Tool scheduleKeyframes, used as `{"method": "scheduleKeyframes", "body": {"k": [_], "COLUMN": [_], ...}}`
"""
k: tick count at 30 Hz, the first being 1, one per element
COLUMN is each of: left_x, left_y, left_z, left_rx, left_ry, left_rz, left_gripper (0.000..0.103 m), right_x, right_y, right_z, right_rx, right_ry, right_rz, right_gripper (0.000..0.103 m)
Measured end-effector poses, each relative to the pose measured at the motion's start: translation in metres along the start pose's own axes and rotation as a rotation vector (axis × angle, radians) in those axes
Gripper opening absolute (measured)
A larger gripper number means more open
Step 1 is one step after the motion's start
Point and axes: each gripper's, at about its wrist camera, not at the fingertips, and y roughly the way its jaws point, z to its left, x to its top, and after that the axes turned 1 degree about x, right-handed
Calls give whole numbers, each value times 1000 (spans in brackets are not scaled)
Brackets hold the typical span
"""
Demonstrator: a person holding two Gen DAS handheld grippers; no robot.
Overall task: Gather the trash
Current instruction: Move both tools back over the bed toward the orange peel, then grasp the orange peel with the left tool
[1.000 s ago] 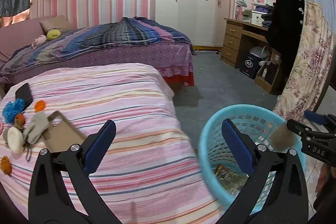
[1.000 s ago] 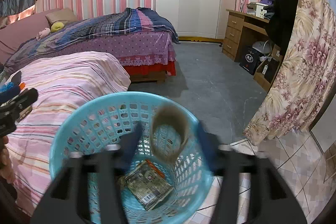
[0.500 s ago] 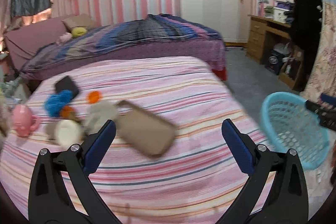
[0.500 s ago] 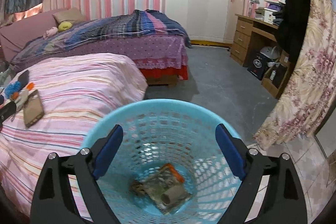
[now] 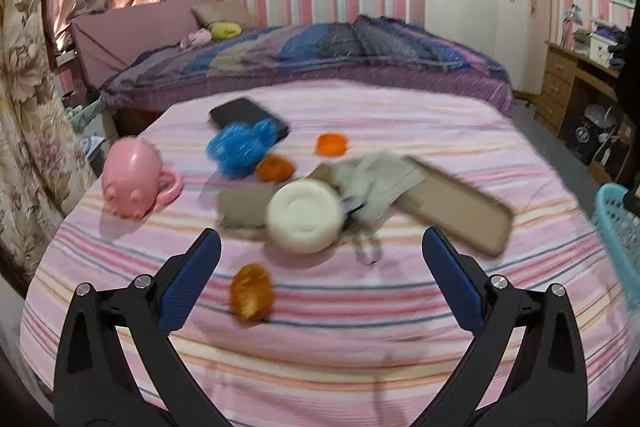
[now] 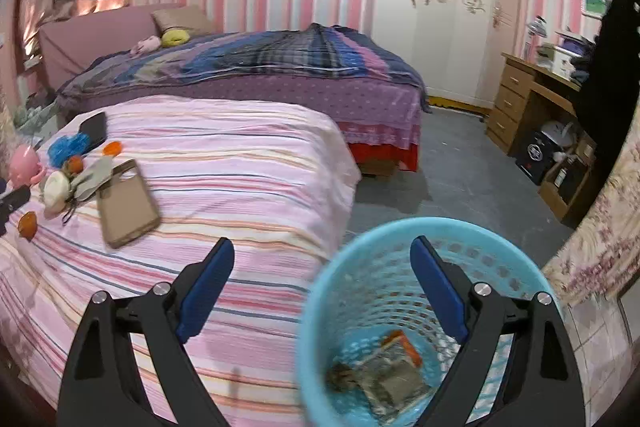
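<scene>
My left gripper (image 5: 322,257) is open and empty above the pink striped bed (image 5: 360,339). Just ahead of it lies blurred clutter: an orange peel (image 5: 250,291), a white round lid (image 5: 306,215), a crumpled pale cloth (image 5: 380,179), a tan phone case (image 5: 456,205), a blue scrubber (image 5: 240,147) and two more orange bits (image 5: 331,143). My right gripper (image 6: 322,269) is open with nothing between its fingers, over the left rim of the blue mesh basket (image 6: 420,223). A crumpled wrapper (image 6: 394,377) lies at the basket's bottom.
A pink pig cup (image 5: 136,179) and a black phone (image 5: 246,114) also lie on the bed. The basket (image 5: 614,227) stands on the floor off the bed's right corner. Behind are a second bed (image 6: 248,75), a wardrobe (image 6: 436,19), a desk (image 6: 532,95) and a floral curtain (image 6: 600,235).
A cardboard roll left my right gripper and fell into the basket; that gripper opened wider and drifted left. My left gripper swung left from the basket to the clutter on the bed.
</scene>
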Motion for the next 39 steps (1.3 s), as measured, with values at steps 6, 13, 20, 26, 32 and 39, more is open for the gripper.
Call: {"method": "scheduleKeyframes", "body": {"k": [6, 13, 20, 26, 32, 39], "left_x": [-7, -16, -22, -25, -24, -14], "left_y": [9, 27, 52, 59, 55, 43], "left_z": [29, 57, 60, 52, 50, 66], "left_rx": [7, -43, -36, -42, -66, -16], "left_ry": [-46, -142, -117, -74, -49, -58], "left_rz": [43, 114, 184, 220, 224, 177], "left_gripper": [97, 97, 83, 55, 30, 29], "right_x": [3, 3, 3, 2, 1, 0], "right_y": [9, 24, 34, 40, 44, 43], "right_z": [38, 66, 80, 90, 101, 117], "right_rx": [37, 65, 80, 85, 93, 105], "right_ry": [-37, -38, -29, -47, -68, -105], "right_rz": [3, 28, 40, 52, 57, 52], "right_gripper": [88, 88, 88, 88, 88, 88]}}
